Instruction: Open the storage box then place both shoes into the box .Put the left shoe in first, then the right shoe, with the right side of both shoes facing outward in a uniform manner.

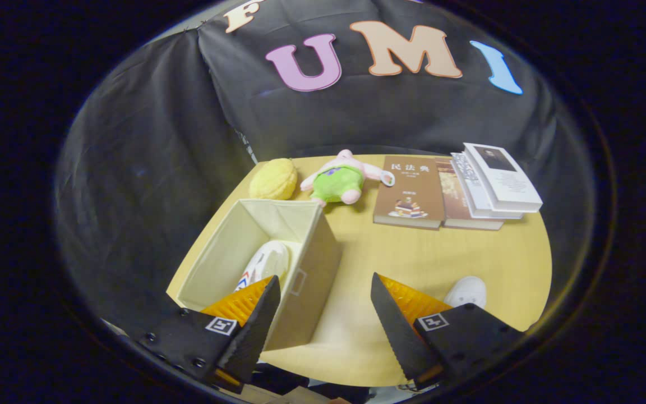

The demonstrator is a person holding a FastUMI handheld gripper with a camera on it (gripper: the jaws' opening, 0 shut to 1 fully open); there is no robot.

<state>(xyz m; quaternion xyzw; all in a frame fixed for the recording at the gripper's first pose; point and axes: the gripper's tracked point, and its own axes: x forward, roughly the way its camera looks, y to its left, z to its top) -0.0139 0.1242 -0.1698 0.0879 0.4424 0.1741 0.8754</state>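
An open cream fabric storage box (312,264) stands on the wooden table, just ahead of my left finger. Inside it lies a white shoe (267,262) with red and blue marks, partly hidden by that finger. The toe of a second white shoe (467,292) peeks out on the table beside my right finger, the rest of it hidden. My gripper (323,292) hovers open above the table beside the box's right wall, with nothing between the fingers.
Beyond the box lie a yellow plush ball (273,179) and a pink and green plush toy (338,180). Brown books (411,193) and a stack of white booklets (497,182) sit at the back right. The table (413,252) ends near the second shoe.
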